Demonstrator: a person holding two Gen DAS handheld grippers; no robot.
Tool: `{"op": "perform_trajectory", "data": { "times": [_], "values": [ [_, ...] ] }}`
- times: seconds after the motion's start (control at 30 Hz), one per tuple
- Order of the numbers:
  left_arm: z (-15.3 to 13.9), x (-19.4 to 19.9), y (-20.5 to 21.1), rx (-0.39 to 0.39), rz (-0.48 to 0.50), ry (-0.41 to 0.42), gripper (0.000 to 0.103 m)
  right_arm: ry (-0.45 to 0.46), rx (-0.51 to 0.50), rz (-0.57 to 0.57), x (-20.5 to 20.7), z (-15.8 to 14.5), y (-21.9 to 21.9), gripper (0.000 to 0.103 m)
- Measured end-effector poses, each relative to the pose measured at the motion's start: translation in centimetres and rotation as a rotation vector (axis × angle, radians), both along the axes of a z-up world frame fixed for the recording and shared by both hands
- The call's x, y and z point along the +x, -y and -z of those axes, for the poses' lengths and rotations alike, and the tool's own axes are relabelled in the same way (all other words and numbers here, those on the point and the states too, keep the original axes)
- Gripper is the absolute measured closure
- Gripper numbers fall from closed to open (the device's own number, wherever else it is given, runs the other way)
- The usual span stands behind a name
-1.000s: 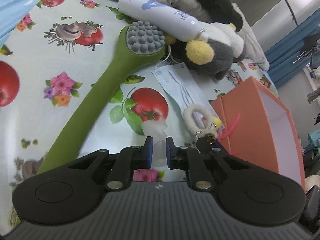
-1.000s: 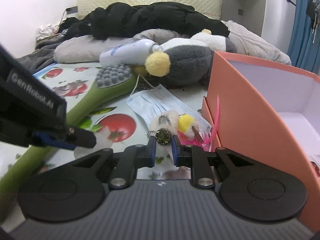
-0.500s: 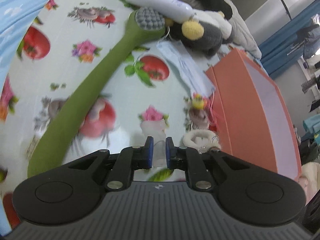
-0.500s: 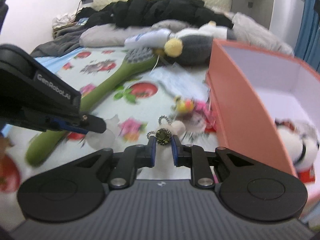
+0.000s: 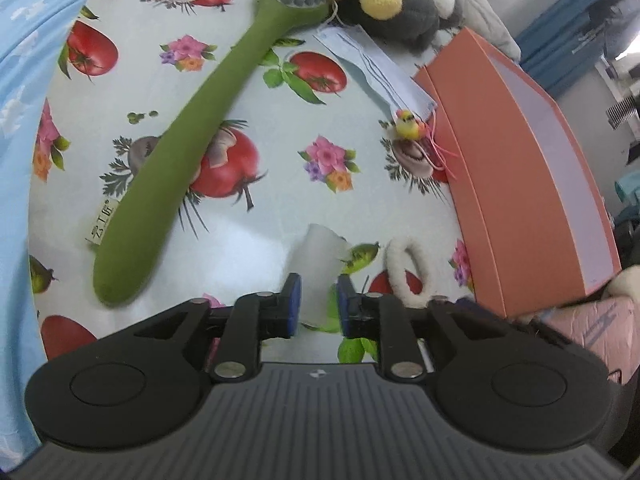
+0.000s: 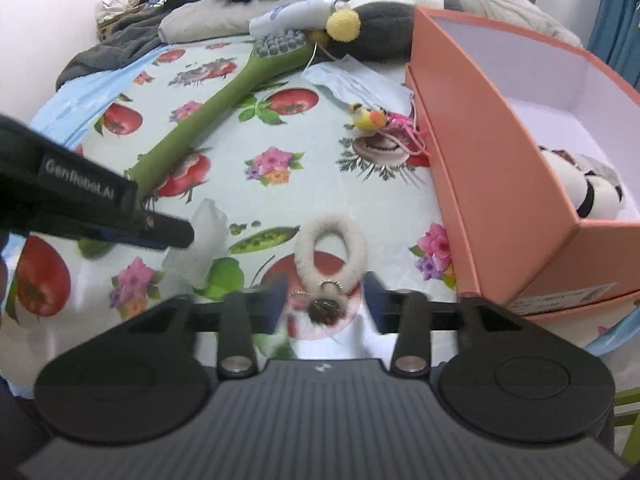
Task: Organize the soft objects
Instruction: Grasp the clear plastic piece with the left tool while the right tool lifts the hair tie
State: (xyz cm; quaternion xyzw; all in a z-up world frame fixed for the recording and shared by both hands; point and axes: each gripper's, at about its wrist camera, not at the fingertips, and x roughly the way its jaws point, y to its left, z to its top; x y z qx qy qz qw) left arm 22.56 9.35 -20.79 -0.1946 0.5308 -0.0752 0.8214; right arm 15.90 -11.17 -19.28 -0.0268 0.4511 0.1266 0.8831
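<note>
A fluffy white ring with a dark charm (image 6: 331, 242) lies on the printed cloth between the spread jaws of my right gripper (image 6: 324, 300), which is open. It also shows in the left wrist view (image 5: 410, 272). My left gripper (image 5: 318, 304) is shut on a translucent white soft piece (image 5: 320, 256), seen too in the right wrist view (image 6: 200, 236). A small yellow bird toy (image 6: 368, 117) lies beside the orange box (image 6: 492, 152). A plush (image 6: 588, 194) sits inside the box.
A long green brush (image 5: 200, 120) lies diagonally on the cloth. A face mask (image 5: 372, 68), a grey penguin plush (image 5: 400, 12) and a white bottle (image 6: 296, 14) lie at the back. Dark clothes are piled behind.
Both grippers pulled back toward the near edge. My right gripper opened and let the fluffy ring down on the cloth. The left still holds the translucent piece.
</note>
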Motion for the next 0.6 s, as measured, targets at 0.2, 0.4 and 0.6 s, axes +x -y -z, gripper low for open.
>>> {"op": "perform_trajectory", "data": {
  "times": [0.2,0.4,0.6],
  "values": [
    [-0.4,-0.4,-0.1,0.019,0.014,0.019,0.057,0.051,-0.055,0.011,0.5,0.2,-0.7,0.046],
    [0.0,-0.6,-0.1,0.034,0.012,0.015,0.056,0.042,-0.074,-0.019,2.1,2.3,-1.4,0.06],
    [0.4,0.1,0.8,0.104,0.073,0.026,0.055,0.034,-0.06,-0.021,2.4,2.6,-0.7,0.085]
  ]
}}
